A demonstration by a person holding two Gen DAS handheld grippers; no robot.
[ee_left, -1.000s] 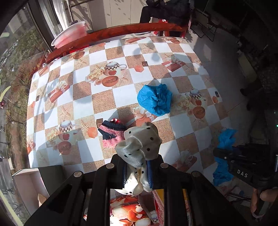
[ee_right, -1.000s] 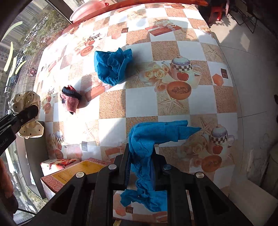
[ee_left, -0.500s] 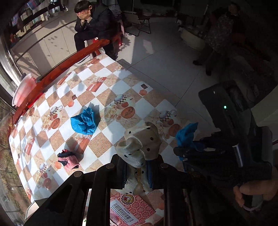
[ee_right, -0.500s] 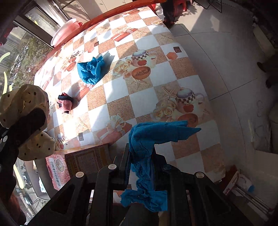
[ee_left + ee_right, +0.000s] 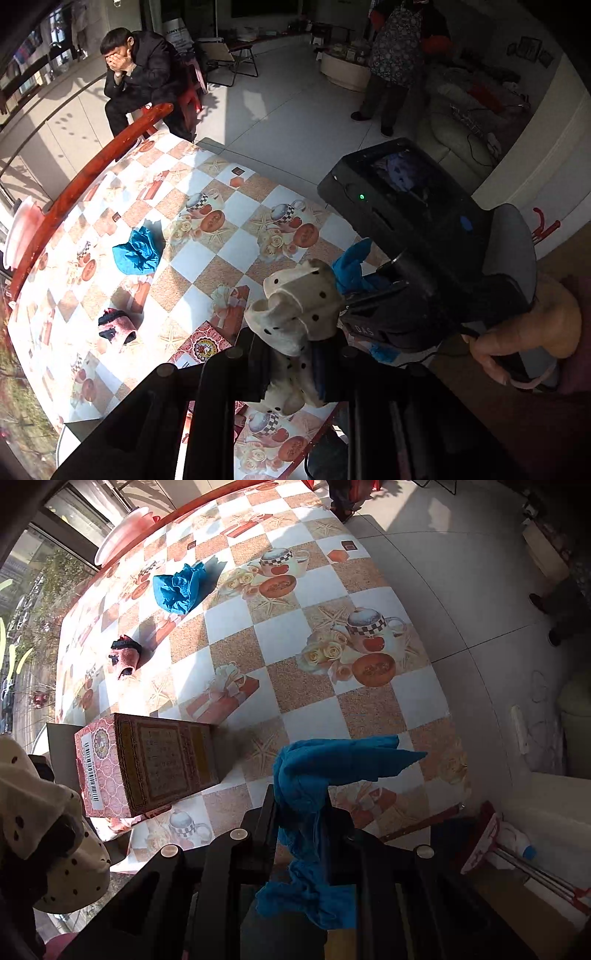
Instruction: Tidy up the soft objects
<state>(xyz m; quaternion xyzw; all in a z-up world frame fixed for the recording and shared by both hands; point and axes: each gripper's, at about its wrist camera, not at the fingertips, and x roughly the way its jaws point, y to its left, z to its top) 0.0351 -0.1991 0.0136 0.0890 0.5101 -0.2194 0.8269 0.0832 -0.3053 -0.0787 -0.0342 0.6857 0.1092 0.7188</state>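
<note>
My left gripper [image 5: 291, 354] is shut on a cream cloth with dark dots [image 5: 295, 314], held above the table's near edge; the cloth also shows in the right wrist view [image 5: 44, 812]. My right gripper [image 5: 301, 812] is shut on a blue cloth [image 5: 321, 771], also seen in the left wrist view [image 5: 351, 269]. A second blue cloth [image 5: 136, 253] [image 5: 179, 587] lies crumpled on the checked tablecloth [image 5: 280, 635]. A pink and dark sock [image 5: 116, 326] [image 5: 125, 657] lies nearer the window side.
A pink patterned box [image 5: 147, 764] stands at the table's near edge, just ahead of both grippers. A pink bowl [image 5: 125, 535] sits at the far edge by the wooden rail [image 5: 92, 173]. A seated person [image 5: 140, 77] and a standing person [image 5: 395, 62] are beyond the table.
Both grippers have risen and pulled back from the table, each still holding its cloth. The left view has swung right toward the room, and the right gripper now sits close beside it.
</note>
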